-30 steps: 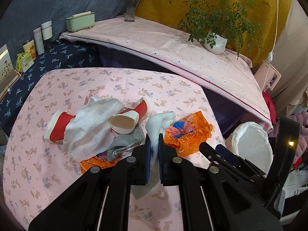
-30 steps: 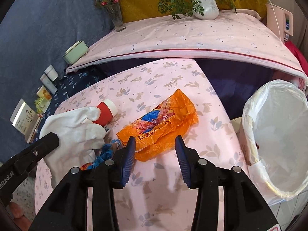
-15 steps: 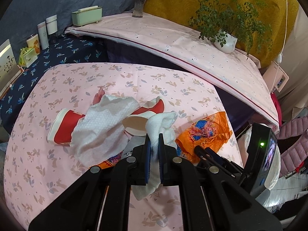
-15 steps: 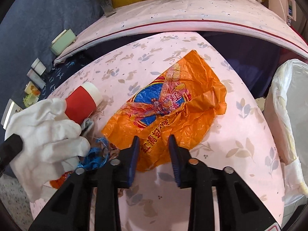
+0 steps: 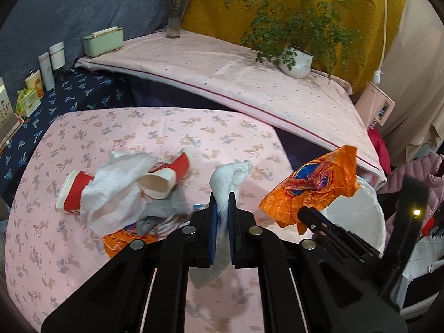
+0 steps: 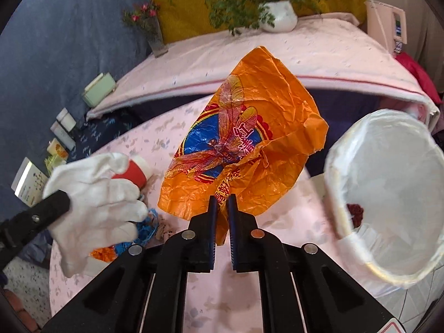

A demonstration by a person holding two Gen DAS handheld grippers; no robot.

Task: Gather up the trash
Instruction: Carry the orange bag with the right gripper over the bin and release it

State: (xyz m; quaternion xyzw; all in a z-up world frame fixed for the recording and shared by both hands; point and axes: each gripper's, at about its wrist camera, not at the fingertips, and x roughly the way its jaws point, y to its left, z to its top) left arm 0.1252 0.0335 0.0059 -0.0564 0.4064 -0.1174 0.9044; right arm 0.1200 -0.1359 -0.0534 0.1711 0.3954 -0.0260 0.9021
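Note:
My left gripper [image 5: 221,202] is shut on a crumpled white paper towel [image 5: 231,174] and holds it above the pink floral table [image 5: 83,249]. My right gripper [image 6: 221,205] is shut on an orange plastic wrapper [image 6: 249,127] with a dragonfly print, lifted off the table; the wrapper also shows in the left wrist view [image 5: 313,186]. A white lined trash bin [image 6: 388,194] stands just right of the table and holds a small red scrap [image 6: 355,213]. On the table lie two red paper cups [image 5: 75,191], a large white tissue [image 5: 116,191], grey trash [image 5: 169,208] and another orange wrapper [image 5: 122,238].
A long pink-covered bench [image 5: 236,83] runs behind the table with a potted plant [image 5: 297,61], a flower vase [image 5: 174,22] and a green box [image 5: 104,40]. Bottles and boxes [image 5: 47,69] stand on dark blue cloth at the left. Clothes [image 5: 421,172] lie at the right.
My right gripper shut on the orange wrapper and lifted it off the table towards the bin. My left gripper still holds the paper towel and has risen a little.

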